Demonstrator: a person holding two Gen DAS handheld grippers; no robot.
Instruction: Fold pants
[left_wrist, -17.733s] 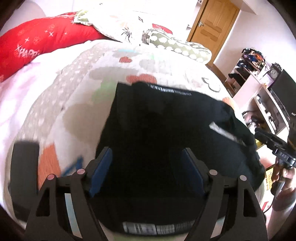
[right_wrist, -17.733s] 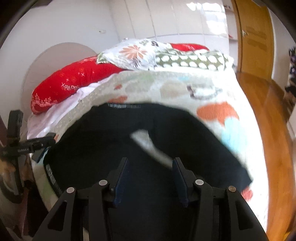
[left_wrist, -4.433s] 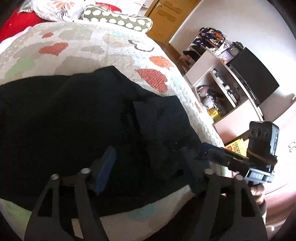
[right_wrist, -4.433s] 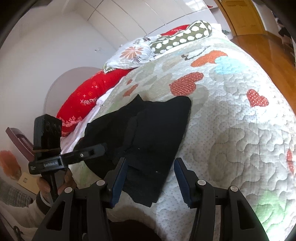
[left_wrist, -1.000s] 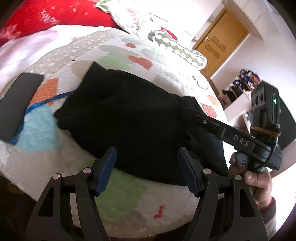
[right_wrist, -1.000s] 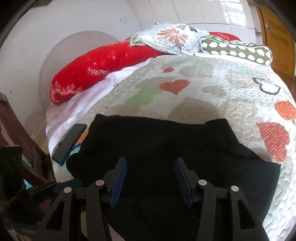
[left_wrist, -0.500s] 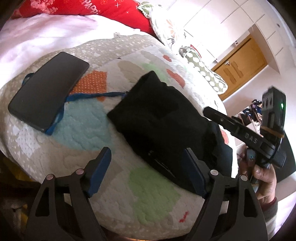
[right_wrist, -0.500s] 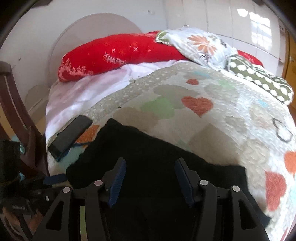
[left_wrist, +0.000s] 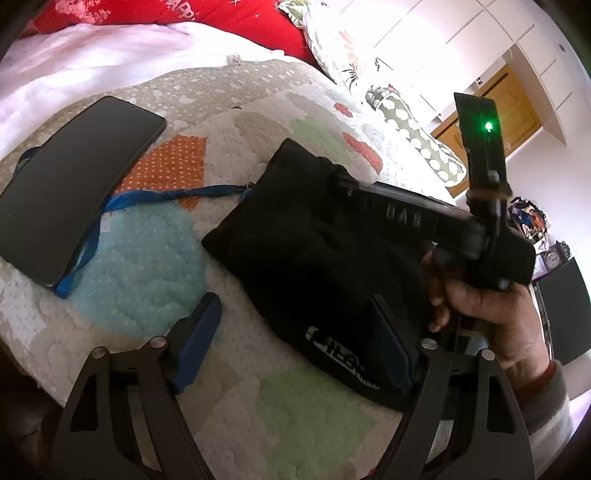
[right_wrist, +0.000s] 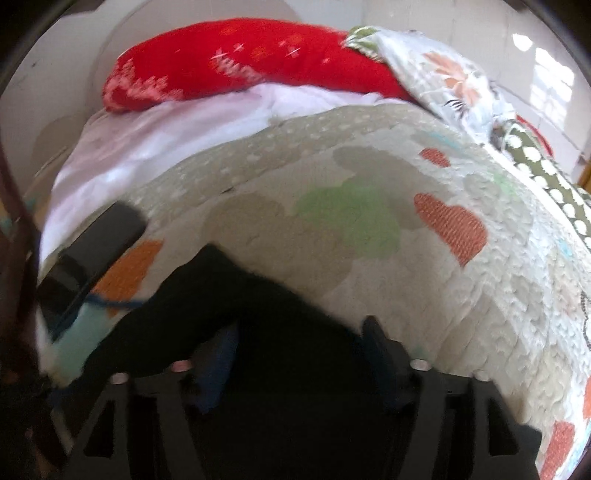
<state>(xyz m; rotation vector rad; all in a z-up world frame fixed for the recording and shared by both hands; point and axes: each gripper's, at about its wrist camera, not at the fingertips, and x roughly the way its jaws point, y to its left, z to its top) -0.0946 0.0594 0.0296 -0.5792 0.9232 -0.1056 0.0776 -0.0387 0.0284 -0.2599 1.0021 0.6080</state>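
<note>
The black pants (left_wrist: 295, 258) lie folded into a compact bundle on the patterned quilt (left_wrist: 303, 417), with a white-lettered waistband at the near edge. My left gripper (left_wrist: 295, 339) is open and empty, just short of the bundle's near edge. The right gripper's body crosses above the bundle in the left wrist view, held in a hand (left_wrist: 480, 306). In the blurred right wrist view the right gripper (right_wrist: 299, 332) is open low over the pants (right_wrist: 229, 306).
A black phone (left_wrist: 70, 184) with a blue strap (left_wrist: 177, 194) lies on the quilt left of the pants, also seen in the right wrist view (right_wrist: 92, 254). A red bolster (right_wrist: 240, 62) and patterned pillows (right_wrist: 454, 77) line the far side. The bed's edge is near.
My left gripper has swung left and closer to the bundle's near edge. The right gripper has moved over the pants, low and forward, its view blurring.
</note>
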